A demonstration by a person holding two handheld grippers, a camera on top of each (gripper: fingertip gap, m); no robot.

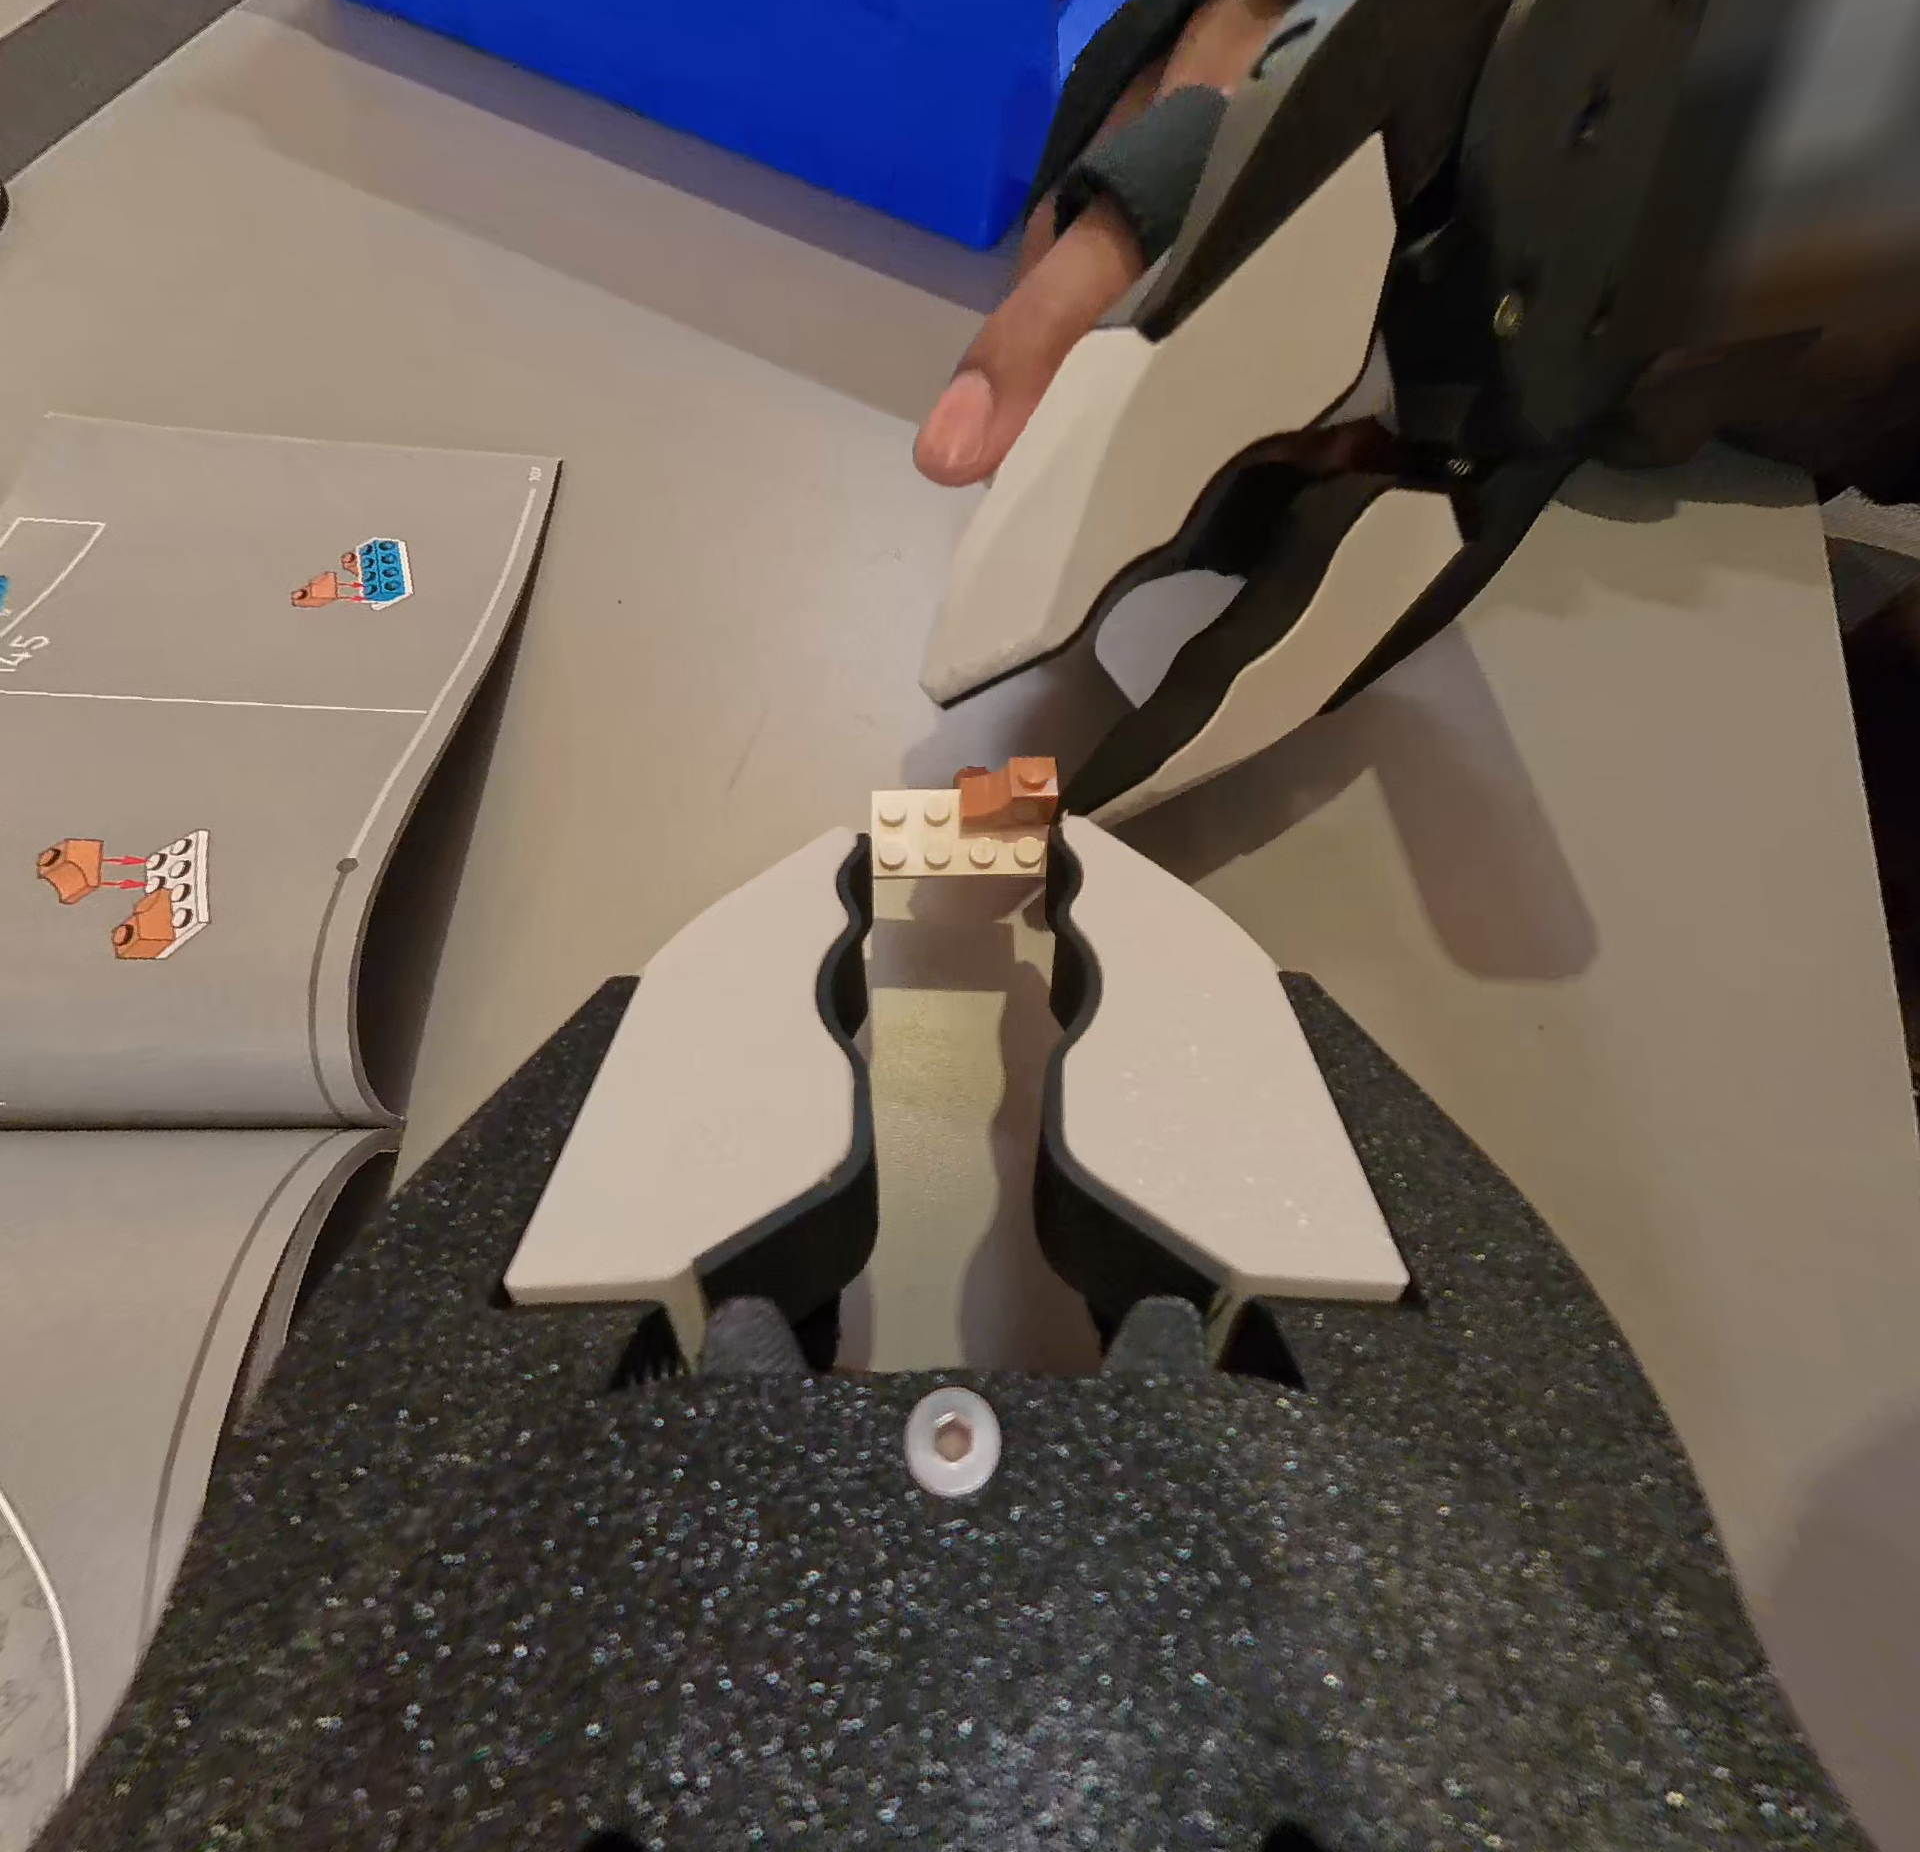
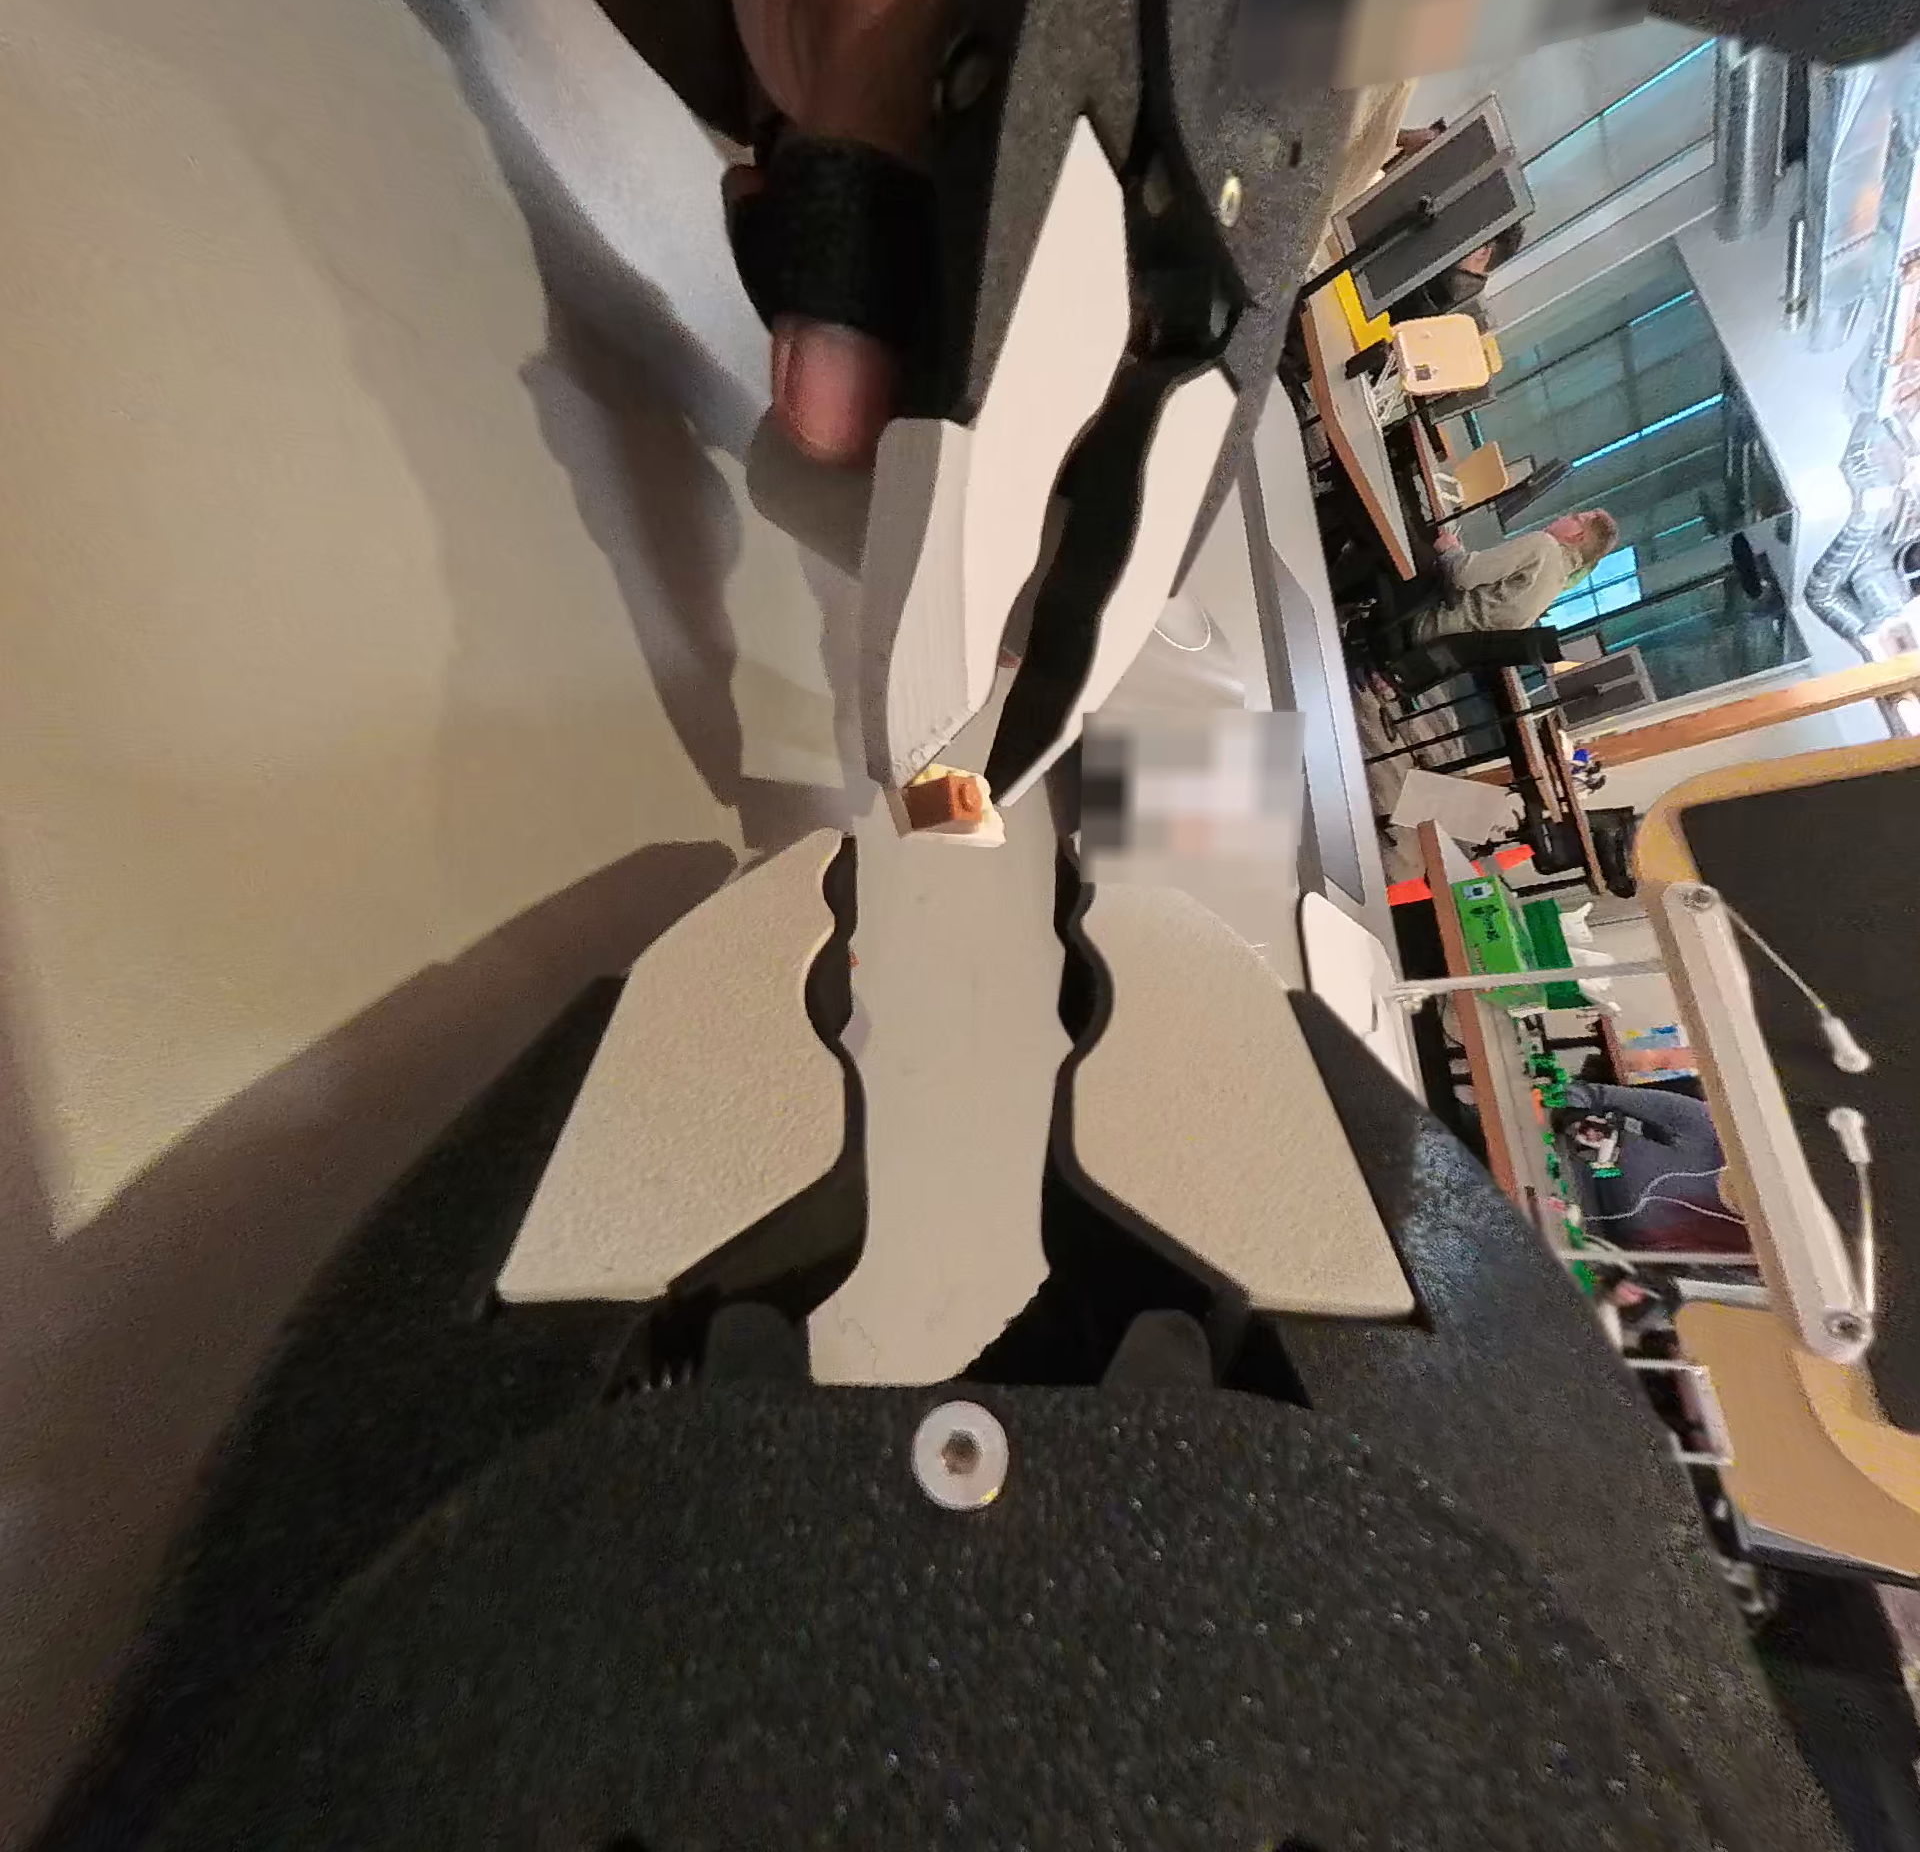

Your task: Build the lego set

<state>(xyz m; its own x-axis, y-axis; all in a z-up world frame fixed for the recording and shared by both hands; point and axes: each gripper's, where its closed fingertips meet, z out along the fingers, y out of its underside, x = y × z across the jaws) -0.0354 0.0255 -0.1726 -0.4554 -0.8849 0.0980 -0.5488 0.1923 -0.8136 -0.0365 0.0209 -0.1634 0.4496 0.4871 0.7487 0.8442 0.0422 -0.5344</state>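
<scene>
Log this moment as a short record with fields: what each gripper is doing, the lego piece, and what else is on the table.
left gripper: shut on the tan plate, held by its edges
tan plate: two rows of studs up, brown piece seated on its far right corner
right gripper: jaws open, empty, tips close to the brown piece
instruction booklet: open, on the left of the grey table
blue bin: far side of the table
</scene>
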